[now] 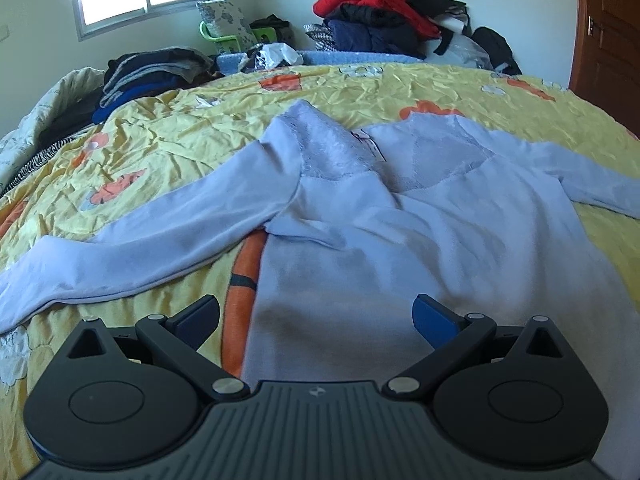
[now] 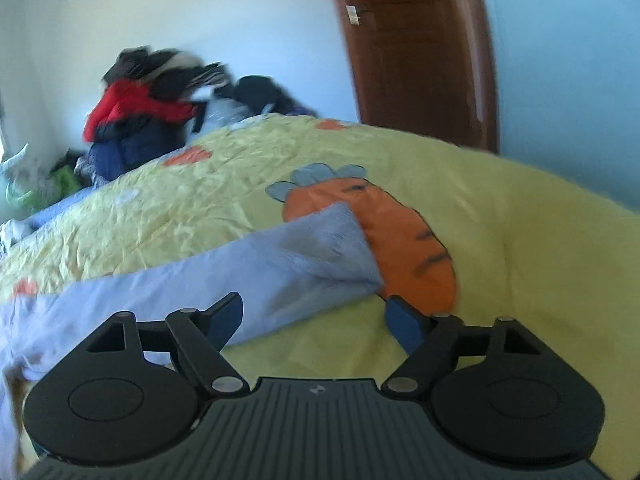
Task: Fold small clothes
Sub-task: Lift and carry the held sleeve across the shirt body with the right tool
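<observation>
**Pale blue top spread on the carrot quilt, both grippers wide apart above it**

A pale blue long-sleeved top (image 1: 400, 220) lies face up across a yellow quilt (image 1: 180, 136) printed with orange carrots, which covers a bed. Its neck end, with a lace-like yoke and a small label, points toward the far edge of the bed; its hem end lies at the near edge. One sleeve stretches out toward the left edge of the bed, the other toward the right edge.

The left gripper (image 1: 316, 316) hangs over the hem end of the top, its fingers spread wide with nothing pinched between them; the cloth lies below them, and whether the tips touch it cannot be told.

In the right wrist view, the right gripper (image 2: 316, 316) also has its fingers spread apart and grips nothing. The cuff end of one sleeve (image 2: 320, 248) lies just ahead of them, resting partly on a large orange carrot print (image 2: 404, 248). This view is blurred.

Beyond the far edge of the bed, a heap of clothes (image 1: 380, 12) with a red jacket on it leans against the wall. Folded dark garments (image 1: 156, 72) sit at the far left corner of the bed. A brown door (image 2: 420, 52) stands past the right edge.
</observation>
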The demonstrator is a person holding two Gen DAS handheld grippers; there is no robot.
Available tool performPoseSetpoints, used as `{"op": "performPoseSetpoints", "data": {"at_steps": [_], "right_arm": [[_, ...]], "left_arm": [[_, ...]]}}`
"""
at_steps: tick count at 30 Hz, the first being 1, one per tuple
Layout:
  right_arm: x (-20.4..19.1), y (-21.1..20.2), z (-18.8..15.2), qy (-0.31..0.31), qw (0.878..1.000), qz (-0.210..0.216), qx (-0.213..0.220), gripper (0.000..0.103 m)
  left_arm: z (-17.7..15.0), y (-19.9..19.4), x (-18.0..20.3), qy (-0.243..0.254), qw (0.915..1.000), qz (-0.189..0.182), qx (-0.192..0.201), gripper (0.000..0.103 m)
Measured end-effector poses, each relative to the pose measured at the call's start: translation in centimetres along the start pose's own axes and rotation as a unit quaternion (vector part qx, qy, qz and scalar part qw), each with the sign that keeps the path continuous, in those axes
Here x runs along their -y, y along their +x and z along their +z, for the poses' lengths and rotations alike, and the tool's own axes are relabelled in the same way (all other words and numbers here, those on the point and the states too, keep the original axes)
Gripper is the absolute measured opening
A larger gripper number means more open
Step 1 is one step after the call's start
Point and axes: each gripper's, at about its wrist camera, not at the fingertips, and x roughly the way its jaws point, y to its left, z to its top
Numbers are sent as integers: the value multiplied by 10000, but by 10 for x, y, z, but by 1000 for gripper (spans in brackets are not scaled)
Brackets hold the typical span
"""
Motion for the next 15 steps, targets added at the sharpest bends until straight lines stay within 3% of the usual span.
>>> {"op": "performPoseSetpoints", "data": {"at_steps": [3,7,9,11,15], "right_arm": [[23,21,13,1150,9919,522,146,71],[55,36,16,2654,9584,1038,152,58],[59,48,14,2873,9519,1063,-10,9],[60,54,6,3065,9463,1029,-67,9],[36,51,11,2848,9493,1324,101,9]], "left_arm": [[0,-2,3,62,10000,11,13,103],[1,-3,5,138,9998,109,33,103],[1,-2,5,119,9999,71,4,103],[1,-2,5,150,9999,58,6,103],[3,-4,4,226,9995,191,74,103]]}}
